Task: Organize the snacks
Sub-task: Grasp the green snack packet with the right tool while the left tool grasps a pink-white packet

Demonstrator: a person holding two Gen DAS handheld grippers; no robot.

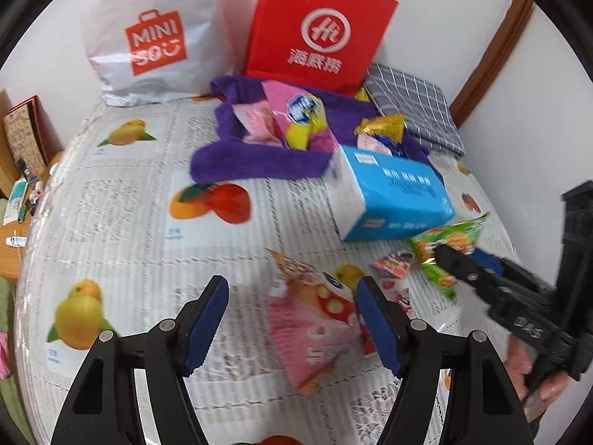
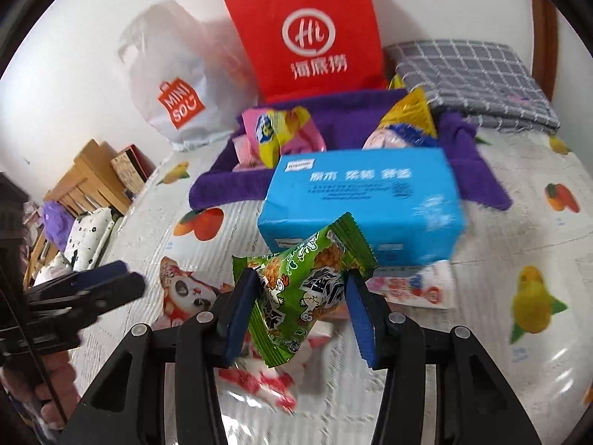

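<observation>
We work over a table covered with a fruit-print tablecloth (image 2: 500, 230). Our right gripper (image 2: 300, 315) is grasping a green snack packet (image 2: 302, 289), its blue pads pressing the crinkled wrapper from both sides, the packet lifted just clear of a red-and-white packet (image 2: 259, 378) beneath. Our left gripper (image 1: 292, 322) is released, jaws spread above a pink panda-print snack bag (image 1: 315, 326) that lies near the cloth's front edge; the bag sits between the pads but we see no contact.

Toward the back edge, a purple cloth basket (image 2: 229, 181) already holds a pink-and-yellow packet (image 2: 281, 129) and a gold-wrapped snack (image 2: 407, 118). A blue tissue pack (image 2: 363, 200) leans against the basket's front wall, directly between our green packet and the opening.

Risks, as we judge them: the grip is on soft, air-filled foil, so the packet may slide out or burst if squeezed harder. Carrying it low could knock the tissue pack. The two grippers are near each other, so a left-hand descent could clip the right. The pink bag lies skewed, so the pads may catch only a corner.
</observation>
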